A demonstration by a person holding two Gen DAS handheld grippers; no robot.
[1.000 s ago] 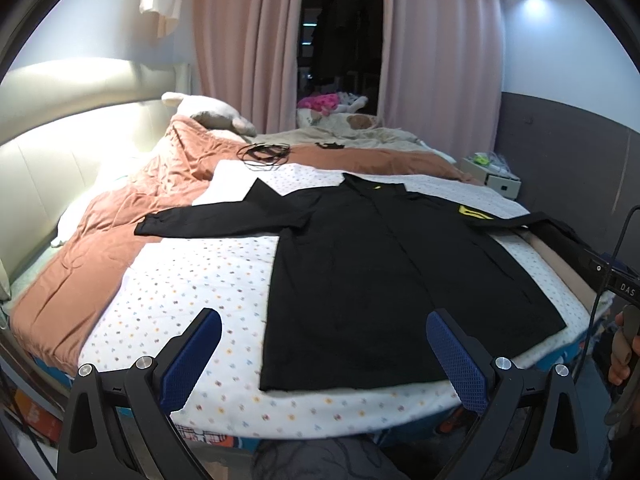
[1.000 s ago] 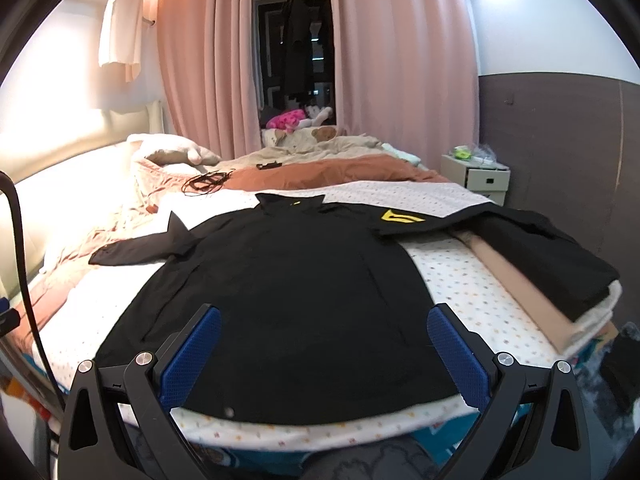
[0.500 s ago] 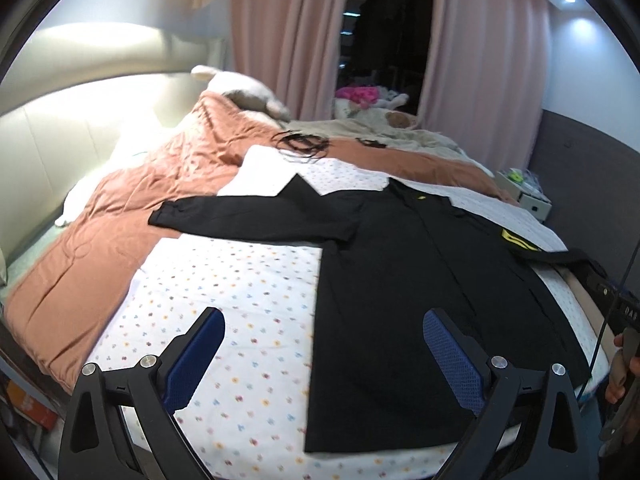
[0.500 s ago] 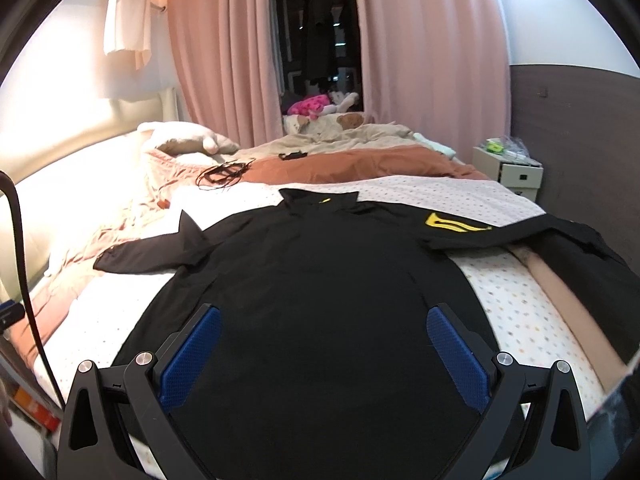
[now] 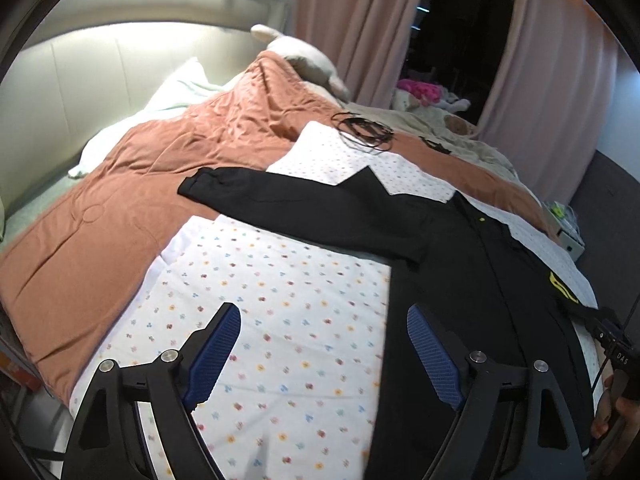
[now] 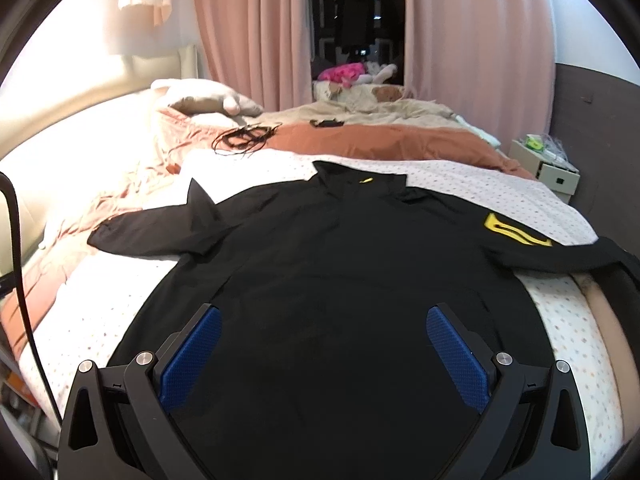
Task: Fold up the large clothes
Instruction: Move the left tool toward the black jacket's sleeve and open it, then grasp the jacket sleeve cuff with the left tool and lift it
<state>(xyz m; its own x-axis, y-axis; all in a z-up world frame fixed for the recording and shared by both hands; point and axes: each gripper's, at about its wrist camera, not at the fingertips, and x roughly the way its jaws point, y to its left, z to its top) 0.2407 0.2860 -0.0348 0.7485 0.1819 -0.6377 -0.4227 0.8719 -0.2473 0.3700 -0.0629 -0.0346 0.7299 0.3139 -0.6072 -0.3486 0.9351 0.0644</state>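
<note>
Black shirt (image 6: 340, 280) lies flat and spread on the bed's dotted white sheet (image 5: 280, 300), collar toward the top of the frame, hem toward the camera. In the right wrist view it fills the centre. One sleeve runs out to the left onto the rust-orange quilt (image 5: 120, 208); the other runs to the right edge and carries a yellow patch (image 6: 516, 232).

Left gripper (image 5: 324, 356): fingers apart, jaws have just been closing in a bit, nothing between them. It sits in the lower centre of the left wrist view, over the sheet; the shirt's left edge lies under its right-hand finger (contact not clear from this angle).

Right gripper (image 6: 324, 356): fingers wide apart, empty, over the lower middle of the shirt body. Whether the tips touch the cloth I cannot tell.

Other items: coil of black cable (image 6: 244, 138) on the quilt in the upper left, pillow (image 6: 208, 98) behind it, pink curtains (image 6: 248, 28) at the top, small white nightstand (image 6: 544, 170) at the right edge. A person's hand (image 5: 612, 412) shows at the lower right edge of the left wrist view.
</note>
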